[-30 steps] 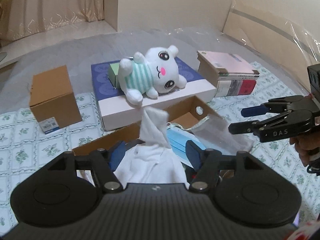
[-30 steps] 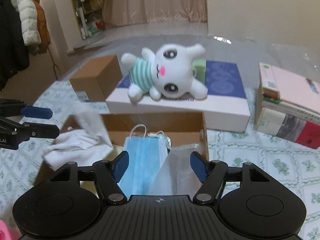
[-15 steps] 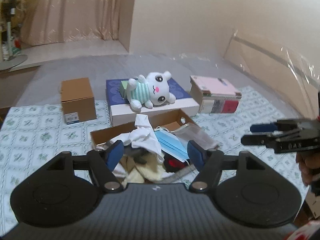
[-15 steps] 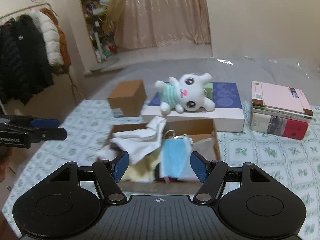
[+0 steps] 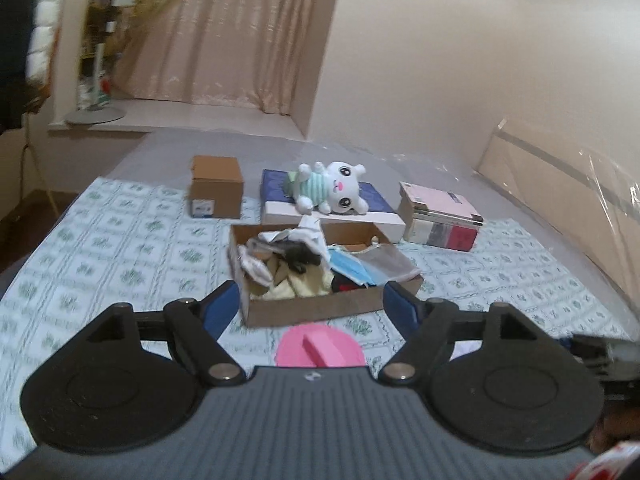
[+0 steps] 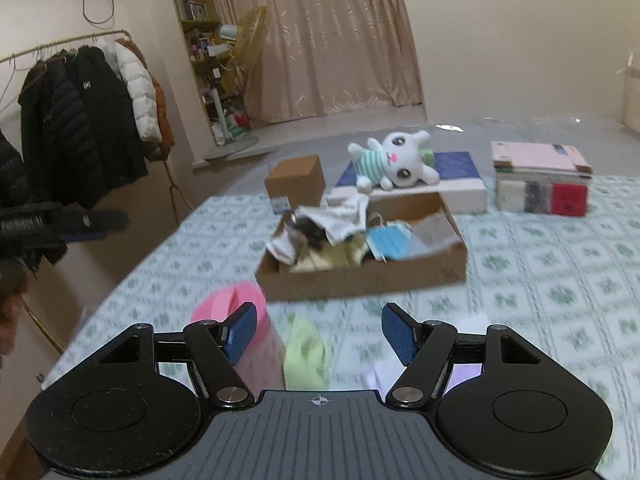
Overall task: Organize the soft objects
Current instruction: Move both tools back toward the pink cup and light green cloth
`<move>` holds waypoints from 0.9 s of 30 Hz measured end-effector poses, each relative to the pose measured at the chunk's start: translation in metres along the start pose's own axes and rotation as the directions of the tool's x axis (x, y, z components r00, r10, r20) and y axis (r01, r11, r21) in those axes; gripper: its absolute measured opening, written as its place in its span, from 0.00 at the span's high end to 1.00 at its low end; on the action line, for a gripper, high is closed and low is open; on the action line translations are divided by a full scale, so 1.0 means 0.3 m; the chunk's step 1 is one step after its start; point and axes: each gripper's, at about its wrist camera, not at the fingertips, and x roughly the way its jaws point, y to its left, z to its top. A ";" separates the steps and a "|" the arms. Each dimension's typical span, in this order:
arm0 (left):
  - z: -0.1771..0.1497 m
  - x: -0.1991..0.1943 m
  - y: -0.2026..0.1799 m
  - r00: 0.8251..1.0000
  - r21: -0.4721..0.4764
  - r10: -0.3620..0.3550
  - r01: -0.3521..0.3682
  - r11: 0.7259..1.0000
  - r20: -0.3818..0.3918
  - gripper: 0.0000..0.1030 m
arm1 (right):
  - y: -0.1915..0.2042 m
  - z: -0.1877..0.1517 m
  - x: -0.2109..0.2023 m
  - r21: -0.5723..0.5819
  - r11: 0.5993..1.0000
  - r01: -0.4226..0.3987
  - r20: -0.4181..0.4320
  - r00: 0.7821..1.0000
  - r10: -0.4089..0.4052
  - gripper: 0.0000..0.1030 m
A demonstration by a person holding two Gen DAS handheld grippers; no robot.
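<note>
An open cardboard box (image 5: 320, 308) (image 6: 360, 276) lies on the patterned bedspread, filled with white cloths (image 6: 340, 216), blue face masks (image 5: 352, 268) (image 6: 390, 240), yellow fabric and a dark item. A white plush toy (image 5: 332, 192) (image 6: 394, 160) lies on a blue-topped box behind it. My left gripper (image 5: 312, 308) hangs well back from the box, its jaws opening with nothing between them. My right gripper (image 6: 318, 332) is open and holds nothing. Close below lie a pink item (image 5: 320, 346) (image 6: 228, 304) and a light green cloth (image 6: 306, 354).
A small brown carton (image 5: 216, 192) (image 6: 296, 178) stands left of the plush. A stack of books (image 5: 440, 220) (image 6: 540, 178) sits to the right. Coats hang on a rack (image 6: 80, 120) beside the bed. A plastic-wrapped board (image 5: 560, 200) leans at the far right.
Both grippers have pulled far back from the cardboard box, which now looks small and distant. The pink item and green cloth have come into view. The left jaws have widened.
</note>
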 end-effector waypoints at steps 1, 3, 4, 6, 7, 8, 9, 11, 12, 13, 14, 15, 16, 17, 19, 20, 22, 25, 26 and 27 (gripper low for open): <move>-0.026 -0.020 -0.003 1.000 -0.006 0.018 -0.018 1.000 0.010 0.25 | -0.002 -0.029 -0.018 0.011 1.000 0.000 -0.004 1.000 0.000 0.33; -0.075 -0.055 -0.006 0.998 -0.010 0.056 -0.055 0.998 0.023 0.23 | -0.001 -0.075 -0.052 0.022 1.000 0.009 -0.009 1.000 -0.009 0.33; -0.103 -0.070 -0.013 0.996 -0.007 0.081 -0.080 0.997 0.031 0.22 | -0.002 -0.097 -0.071 0.023 0.999 0.022 -0.009 1.000 -0.022 0.33; -0.159 -0.100 -0.026 0.992 -0.007 0.120 -0.120 0.993 0.042 0.22 | -0.001 -0.134 -0.099 0.019 0.999 0.044 -0.009 0.999 -0.043 0.33; -0.183 -0.110 -0.028 0.991 -0.012 0.127 -0.127 0.992 0.040 0.22 | -0.003 -0.149 -0.111 0.016 0.998 0.053 -0.009 0.999 -0.053 0.33; -0.205 -0.117 -0.027 0.991 -0.021 0.133 -0.132 0.991 0.034 0.22 | -0.008 -0.160 -0.120 0.021 0.998 0.061 -0.012 0.998 -0.061 0.33; -0.231 -0.123 -0.027 0.989 -0.031 0.143 -0.142 0.989 0.021 0.21 | -0.012 -0.174 -0.131 0.029 0.998 0.062 -0.016 0.998 -0.062 0.33; -0.273 -0.130 -0.031 0.988 -0.025 0.157 -0.157 0.987 -0.004 0.21 | -0.017 -0.190 -0.143 0.042 0.997 0.059 -0.022 0.998 -0.058 0.33; -0.294 -0.132 -0.035 0.985 -0.012 0.169 -0.169 0.986 -0.018 0.21 | -0.017 -0.196 -0.146 0.042 0.997 0.059 -0.026 0.998 -0.058 0.33; -0.310 -0.130 -0.040 0.983 0.001 0.182 -0.182 0.983 -0.029 0.21 | -0.017 -0.202 -0.150 0.041 0.997 0.059 -0.029 0.998 -0.058 0.33; -0.323 -0.125 -0.042 0.981 0.012 0.190 -0.190 0.982 -0.040 0.21 | -0.016 -0.206 -0.151 0.037 0.998 0.059 -0.032 0.998 -0.058 0.33; -0.339 -0.122 -0.044 0.980 0.017 0.194 -0.193 0.981 -0.053 0.21 | -0.013 -0.211 -0.152 0.034 0.998 0.062 -0.033 0.998 -0.061 0.33; -0.349 -0.118 -0.046 0.979 0.017 0.196 -0.195 0.981 -0.062 0.21 | -0.011 -0.217 -0.152 0.029 0.997 0.065 -0.034 0.997 -0.064 0.33; -0.359 -0.116 -0.049 0.978 0.018 0.196 -0.195 0.981 -0.071 0.21 | -0.009 -0.219 -0.150 0.024 0.997 0.067 -0.036 0.997 -0.066 0.33; -0.379 -0.110 -0.057 0.978 0.026 0.194 -0.192 0.981 -0.082 0.21 | -0.004 -0.224 -0.144 0.018 0.998 0.066 -0.041 0.997 -0.065 0.33; -0.387 -0.107 -0.062 0.977 0.031 0.193 -0.191 0.981 -0.089 0.21 | -0.005 -0.226 -0.142 0.020 0.998 0.064 -0.044 0.997 -0.063 0.33; -0.398 -0.096 -0.068 0.977 0.036 0.186 -0.184 0.982 -0.100 0.21 | -0.008 -0.224 -0.134 0.027 0.998 0.064 -0.048 0.997 -0.062 0.33; -0.408 -0.084 -0.076 0.978 0.037 0.179 -0.176 0.984 -0.111 0.21 | -0.014 -0.229 -0.128 0.030 0.997 0.068 -0.055 0.996 -0.066 0.33; -0.409 -0.081 -0.078 0.978 0.037 0.177 -0.174 0.984 -0.113 0.21 | -0.017 -0.231 -0.125 0.033 0.997 0.069 -0.057 0.996 -0.067 0.33; -0.408 -0.076 -0.078 0.978 0.038 0.176 -0.173 0.984 -0.115 0.21 | -0.019 -0.234 -0.123 0.036 0.997 0.069 -0.060 0.996 -0.067 0.33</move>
